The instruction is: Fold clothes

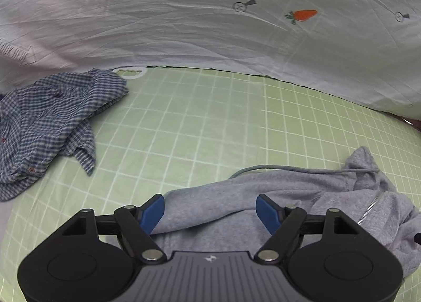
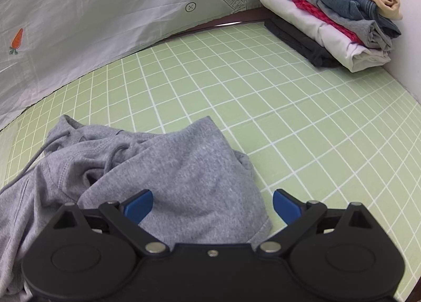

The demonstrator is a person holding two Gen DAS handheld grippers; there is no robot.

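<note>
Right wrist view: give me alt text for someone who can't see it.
The open right gripper hovers over a crumpled grey hoodie on a green grid-patterned sheet, its blue pads clear of the fabric. A stack of folded clothes sits in the far right corner, with a white carrot-print sheet behind.

A green grid-checked bed sheet (image 2: 289, 107) carries a rumpled grey hoodie (image 2: 163, 170), a crumpled blue checked shirt (image 1: 47, 123) well apart — and, in the far corner, a stack of folded clothes (image 2: 334, 18).
</note>
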